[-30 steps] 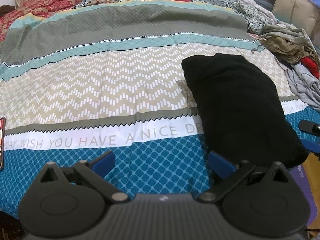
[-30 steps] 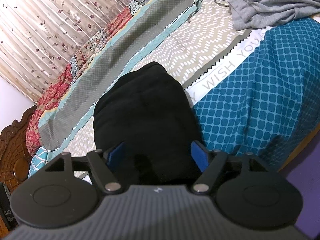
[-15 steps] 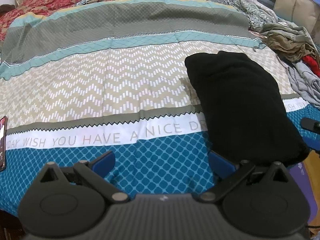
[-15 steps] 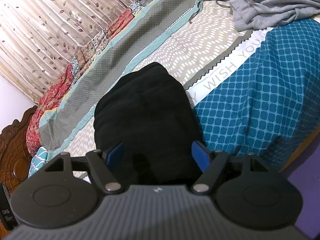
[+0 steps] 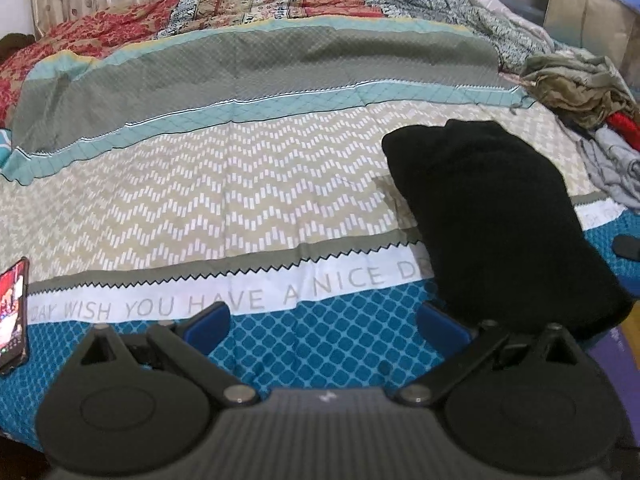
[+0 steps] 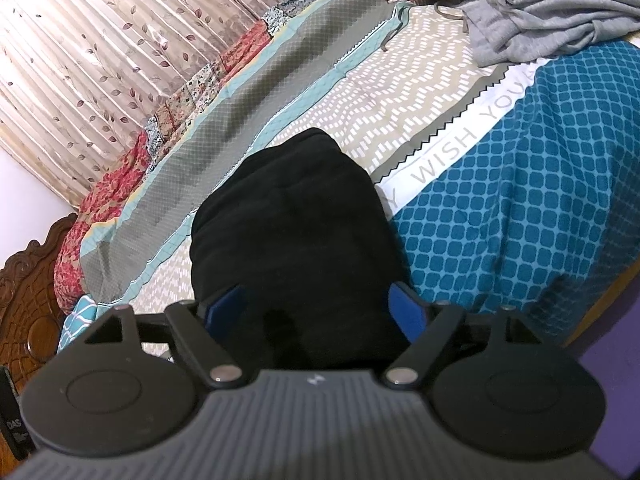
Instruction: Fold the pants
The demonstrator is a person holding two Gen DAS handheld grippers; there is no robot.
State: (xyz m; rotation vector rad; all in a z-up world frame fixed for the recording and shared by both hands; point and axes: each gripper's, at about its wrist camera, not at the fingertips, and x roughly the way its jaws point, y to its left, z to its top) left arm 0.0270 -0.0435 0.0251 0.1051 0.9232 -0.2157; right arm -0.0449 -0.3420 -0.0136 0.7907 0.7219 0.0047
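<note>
Pants: the black pants (image 5: 496,224) are lying folded into a compact bundle on the bedspread (image 5: 240,200), filling the right half of the left wrist view and the centre of the right wrist view (image 6: 296,240); their near end is reaching the blue checked band at the bed's edge.
Left gripper: the left gripper (image 5: 324,326) is hovering at the bottom centre of its frame over the blue checked band, jaws standing wide apart with only bedspread between them; its right finger is sitting just beside the bundle's near corner.
Right gripper: the right gripper (image 6: 316,312) is sitting at the lower centre of its frame, jaws opening, with the near end of the pants between the blue pads (image 6: 406,310); whether the pads are touching the cloth I cannot tell.
Phone: a phone (image 5: 12,312) is lying at the far left edge, screen lit.
Other clothes: a grey garment (image 6: 552,12) is lying crumpled in the upper right.
</note>
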